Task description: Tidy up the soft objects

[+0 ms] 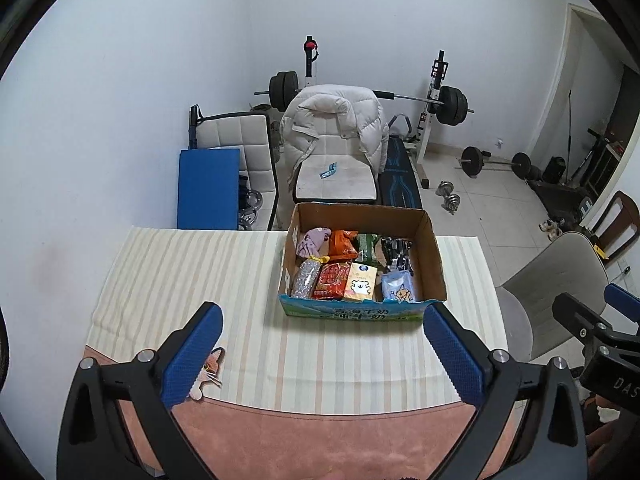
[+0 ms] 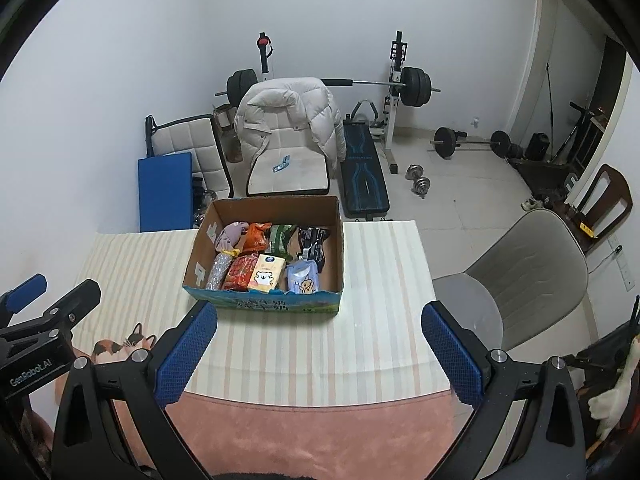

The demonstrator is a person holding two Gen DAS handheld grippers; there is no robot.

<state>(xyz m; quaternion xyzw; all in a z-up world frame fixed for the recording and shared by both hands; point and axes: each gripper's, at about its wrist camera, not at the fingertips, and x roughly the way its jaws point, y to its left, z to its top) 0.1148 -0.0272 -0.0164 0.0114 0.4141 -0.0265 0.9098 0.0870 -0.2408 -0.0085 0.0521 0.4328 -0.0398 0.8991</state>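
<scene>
Inside, the cardboard box (image 2: pixel 336 236) holds packets (image 2: pixel 266 276) side by side.

A cardboard box (image 1: pixel 432 256) sits on the table (image 1: pixel 180 272) (toward its far edge), packets (image 1: pixel 332 280) inside, a chair (image 1: pixel 336 178) behind.

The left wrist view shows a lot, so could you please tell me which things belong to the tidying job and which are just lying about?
Belongs to the job:
- cardboard box
- soft packets in it, e.g. orange packet
- purple cloth

Just lying about:
- puffer jacket
- barbell
- dumbbells
- blue mat
</scene>
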